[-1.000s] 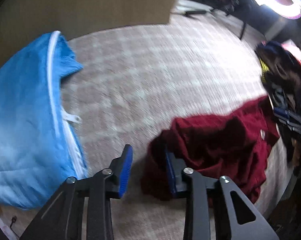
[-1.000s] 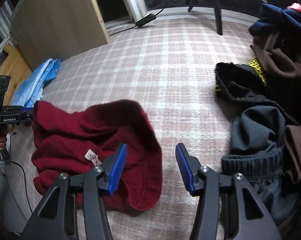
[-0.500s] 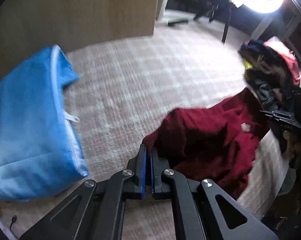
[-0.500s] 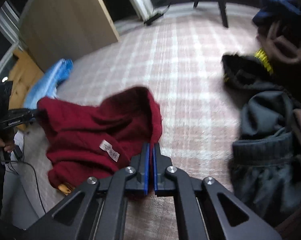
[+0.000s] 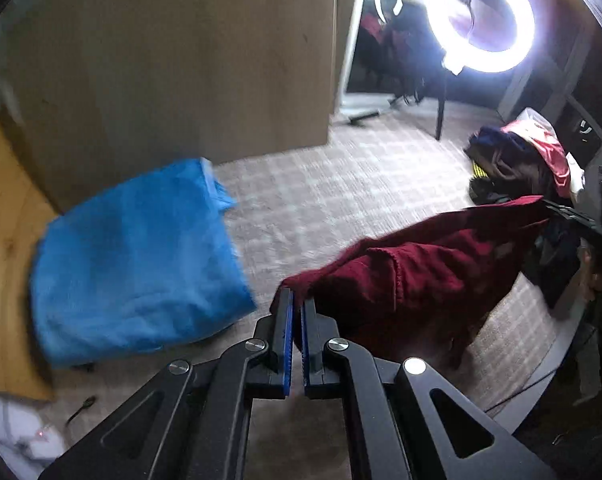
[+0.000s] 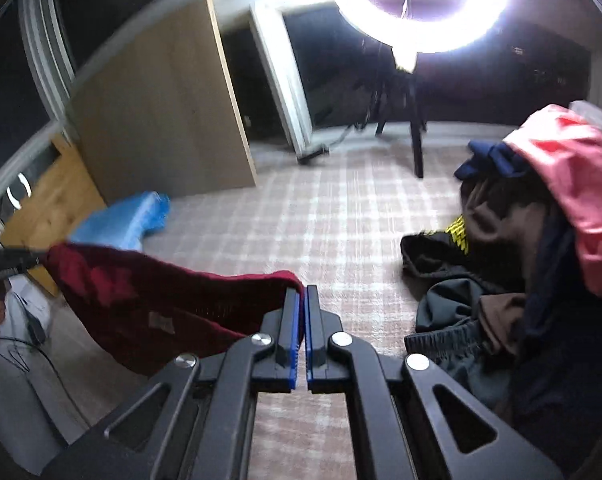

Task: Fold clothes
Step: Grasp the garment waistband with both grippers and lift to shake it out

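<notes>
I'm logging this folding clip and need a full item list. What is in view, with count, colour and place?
Dark red knit garment: one, stretched in the air between both grippers.
Blue folded fabric item: one, on the carpet by the wooden panel.
Pile of unfolded clothes: one heap, dark, brown and pink, right side.
Checked carpet: one, beige.
Wooden panel: one, light brown, standing at the back.
Ring light: one, white, lit.
Left gripper: black, blue pads, shut on the garment.
Right gripper: the same.

Home room: plaid carpet (image 6: 341,216), clothes pile (image 6: 541,240), ring light (image 5: 483,26).
</notes>
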{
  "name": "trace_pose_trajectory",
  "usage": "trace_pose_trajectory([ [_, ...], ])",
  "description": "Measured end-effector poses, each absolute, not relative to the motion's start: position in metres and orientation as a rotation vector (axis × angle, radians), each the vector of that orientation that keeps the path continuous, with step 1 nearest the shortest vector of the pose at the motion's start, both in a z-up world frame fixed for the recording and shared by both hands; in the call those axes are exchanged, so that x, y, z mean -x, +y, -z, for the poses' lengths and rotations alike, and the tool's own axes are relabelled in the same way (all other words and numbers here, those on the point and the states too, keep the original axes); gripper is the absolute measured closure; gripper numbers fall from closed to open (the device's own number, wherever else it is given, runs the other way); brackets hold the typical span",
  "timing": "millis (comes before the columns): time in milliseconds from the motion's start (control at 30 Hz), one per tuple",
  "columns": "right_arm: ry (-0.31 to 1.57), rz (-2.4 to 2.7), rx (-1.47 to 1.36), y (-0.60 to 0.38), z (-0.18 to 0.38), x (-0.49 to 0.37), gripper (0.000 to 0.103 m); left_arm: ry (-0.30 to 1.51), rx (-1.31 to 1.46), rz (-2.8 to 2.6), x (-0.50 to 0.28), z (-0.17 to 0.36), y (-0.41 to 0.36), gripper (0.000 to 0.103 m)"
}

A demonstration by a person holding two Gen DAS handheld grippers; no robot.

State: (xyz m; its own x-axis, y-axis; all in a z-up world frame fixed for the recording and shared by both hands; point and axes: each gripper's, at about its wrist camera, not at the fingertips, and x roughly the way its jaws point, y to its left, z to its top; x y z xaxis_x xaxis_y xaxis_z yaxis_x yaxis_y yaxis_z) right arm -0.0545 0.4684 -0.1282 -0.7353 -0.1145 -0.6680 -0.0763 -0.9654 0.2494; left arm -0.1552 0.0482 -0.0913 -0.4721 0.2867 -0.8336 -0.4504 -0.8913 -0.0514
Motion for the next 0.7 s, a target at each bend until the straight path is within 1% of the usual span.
trace_pose_trajectory([
  [67,-0.434,2.893,-1.005,0.465,0.097,0.032,0.101,0.267,1.213,-2.381,0.135,0.073,0.049,0.100],
  [100,-0.412,2.916,-0.955,0.462,0.086,0.023,0.101,0.271,1.198,-2.357,0.130,0.073,0.049,0.100],
  [133,-0.376,2.907,-0.983,0.458,0.086,0.023,0.101,0.288,1.205,-2.331,0.126,0.078,0.051,0.100],
  [167,-0.340,2.895,-1.018,0.453,0.087,0.024,0.101,0.360,1.308,-2.299,0.130,0.098,0.058,0.101],
  [200,-0.271,2.867,-1.130,0.447,0.098,0.031,0.101,0.431,1.396,-2.266,0.132,0.116,0.064,0.101],
  [233,-0.249,2.861,-1.176,0.444,0.103,0.034,0.101,0.488,1.415,-2.252,0.129,0.124,0.067,0.101],
  [267,-0.280,2.846,-1.170,0.443,0.104,0.029,0.101,0.496,1.416,-2.241,0.125,0.129,0.068,0.100],
  [300,-0.315,2.829,-1.160,0.443,0.105,0.025,0.101,0.433,1.421,-2.241,0.124,0.129,0.066,0.100],
  [333,-0.302,2.855,-1.167,0.444,0.106,0.020,0.101,0.379,1.428,-2.240,0.123,0.130,0.064,0.100],
  [367,-0.283,2.885,-1.175,0.445,0.107,0.016,0.101,0.372,1.443,-2.237,0.123,0.134,0.064,0.100],
  [400,-0.264,2.915,-1.183,0.446,0.108,0.011,0.101,0.382,1.457,-2.220,0.122,0.139,0.065,0.099],
  [500,-0.292,2.901,-1.298,0.458,0.130,0.008,0.101,0.396,1.485,-2.170,0.113,0.151,0.072,0.093],
  [533,-0.282,2.899,-1.329,0.461,0.138,0.006,0.101,0.392,1.489,-2.153,0.109,0.155,0.073,0.089],
  [567,-0.272,2.897,-1.359,0.463,0.145,0.005,0.101,0.393,1.490,-2.144,0.107,0.159,0.077,0.087],
  [700,-0.285,2.862,-1.439,0.466,0.169,0.004,0.101,0.450,1.509,-2.104,0.105,0.181,0.100,0.087],
])
